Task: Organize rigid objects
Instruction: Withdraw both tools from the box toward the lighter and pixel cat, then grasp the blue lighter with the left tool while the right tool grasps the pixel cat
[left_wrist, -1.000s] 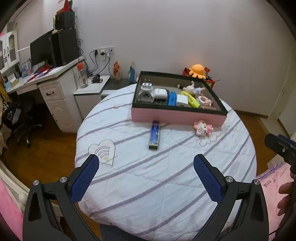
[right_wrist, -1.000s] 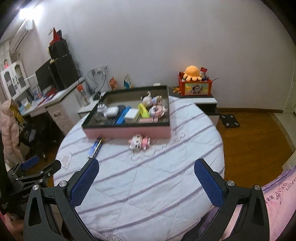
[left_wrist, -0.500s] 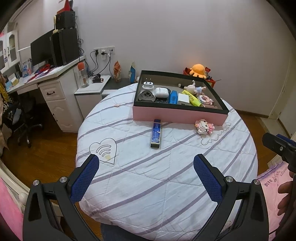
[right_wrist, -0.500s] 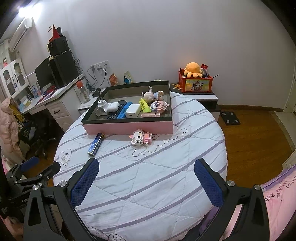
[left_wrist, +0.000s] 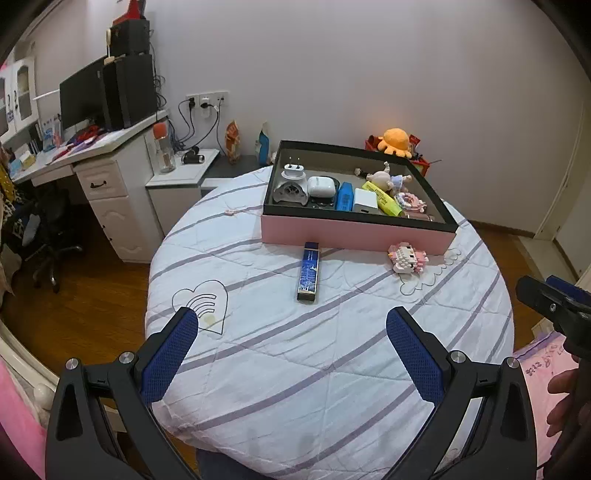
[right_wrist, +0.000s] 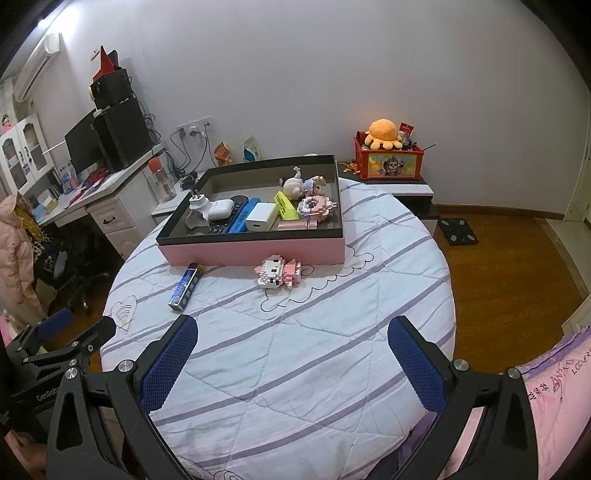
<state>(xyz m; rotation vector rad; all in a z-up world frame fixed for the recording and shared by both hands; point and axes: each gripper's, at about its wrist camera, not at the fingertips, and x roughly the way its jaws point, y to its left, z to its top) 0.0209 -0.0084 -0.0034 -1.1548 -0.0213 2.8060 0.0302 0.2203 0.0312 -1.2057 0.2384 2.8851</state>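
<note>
hovering wide-jawed and empty: left gripper (left_wrist: 291, 343), right gripper (right_wrist: 291, 350). long blue rectangular box (left_wrist: 308, 270) and pink-white brick-built cat figure (right_wrist: 279, 271) lie on the quilted surface (right_wrist: 295, 369), just beside the pink-walled black-rimmed tray (right_wrist: 258, 253). pinch the box across its narrow sides.

Both tongs, L (left_wrist: 291, 328) & R (right_wrist: 292, 336), wide apart (empty).

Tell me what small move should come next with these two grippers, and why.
Probably bring the left gripper forward and down toward the blue box. Both it and the right gripper are open and empty, the box lies loose on the quilt outside the pink tray, and it sits almost straight ahead of the left fingers.
</note>
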